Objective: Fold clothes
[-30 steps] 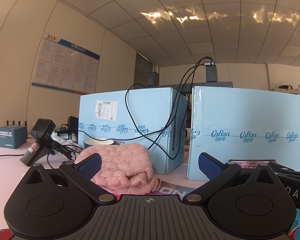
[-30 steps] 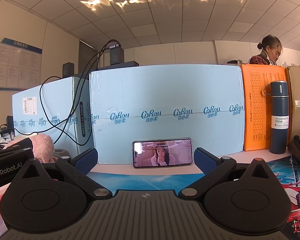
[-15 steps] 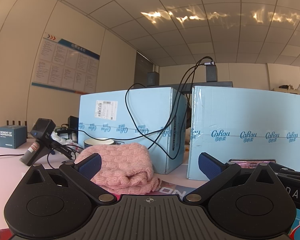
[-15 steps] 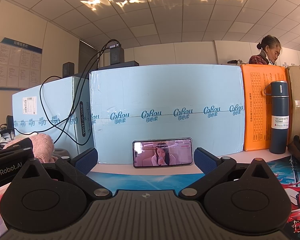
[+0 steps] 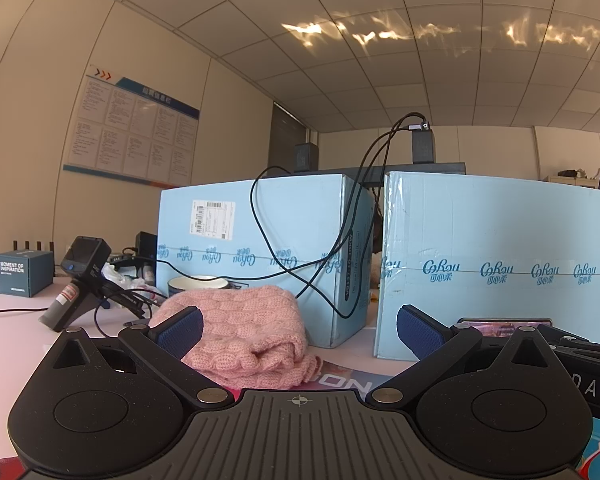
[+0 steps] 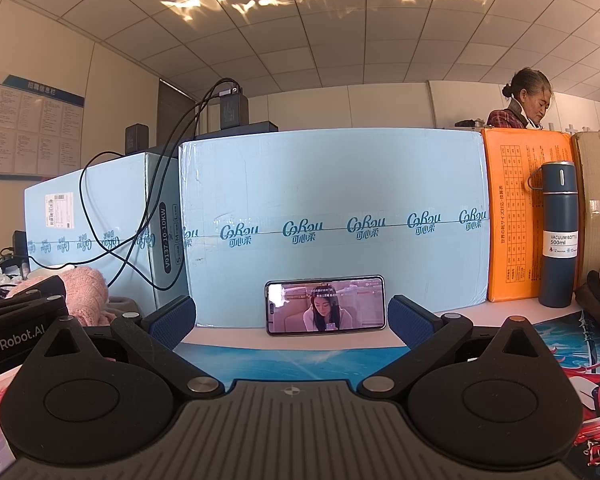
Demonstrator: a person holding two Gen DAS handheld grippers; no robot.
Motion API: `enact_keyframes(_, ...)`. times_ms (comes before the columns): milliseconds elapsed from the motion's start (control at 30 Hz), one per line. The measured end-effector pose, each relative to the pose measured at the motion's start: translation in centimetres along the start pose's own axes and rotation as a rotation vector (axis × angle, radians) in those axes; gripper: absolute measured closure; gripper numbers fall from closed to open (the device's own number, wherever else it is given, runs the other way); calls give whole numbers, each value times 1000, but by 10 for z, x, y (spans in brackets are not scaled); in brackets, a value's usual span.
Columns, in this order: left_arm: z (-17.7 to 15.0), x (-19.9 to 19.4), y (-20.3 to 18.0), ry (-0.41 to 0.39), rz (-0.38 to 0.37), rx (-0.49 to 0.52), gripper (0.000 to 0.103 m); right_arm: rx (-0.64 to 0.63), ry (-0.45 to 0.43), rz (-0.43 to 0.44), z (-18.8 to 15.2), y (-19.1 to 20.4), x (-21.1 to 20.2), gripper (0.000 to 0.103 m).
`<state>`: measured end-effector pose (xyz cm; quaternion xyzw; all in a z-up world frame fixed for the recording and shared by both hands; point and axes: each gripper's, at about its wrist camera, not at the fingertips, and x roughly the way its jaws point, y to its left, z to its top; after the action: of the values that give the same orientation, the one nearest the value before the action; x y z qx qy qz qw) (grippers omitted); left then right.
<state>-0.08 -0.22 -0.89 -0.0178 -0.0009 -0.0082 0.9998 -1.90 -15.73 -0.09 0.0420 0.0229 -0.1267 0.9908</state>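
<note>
Two fingers of the left gripper (image 5: 298,330) stand wide apart in the left wrist view, grasping nothing. A pink knitted garment (image 5: 244,328) lies bunched on the table (image 5: 16,316) just ahead, closer to the left finger and partly behind its pad. It sits on the edge of a printed mat (image 5: 340,380), in front of a light blue box (image 5: 260,248) with black cables (image 5: 300,276) drooping down its face. A bowl (image 5: 192,282) and a black handheld device (image 5: 80,280) stand just beyond and to the left. The likely risk is that a grab at this heap pinches several layers at once, so the knit lifts as a lump instead of opening out; a wide sweep could also catch the dangling cable or nudge the bowl. No hem, sleeve or collar can be made out, and the garment's near edge is cut off by the gripper body.

From the right wrist view, the right gripper (image 6: 292,318) is likewise spread and empty, facing a phone (image 6: 326,306) propped against a second blue box (image 6: 332,216), with a vacuum bottle (image 6: 558,236) to the right. Only a sliver of the garment shows at far left, behind the other tool's body. Reaching across could knock the phone flat. How far the cloth extends leftward is hidden.
</note>
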Motion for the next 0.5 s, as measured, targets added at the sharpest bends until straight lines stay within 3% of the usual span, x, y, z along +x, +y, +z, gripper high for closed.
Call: enact_keyframes(500, 0, 0, -1, 6, -1, 4, 0, 10, 1, 9, 0, -1, 0, 0)
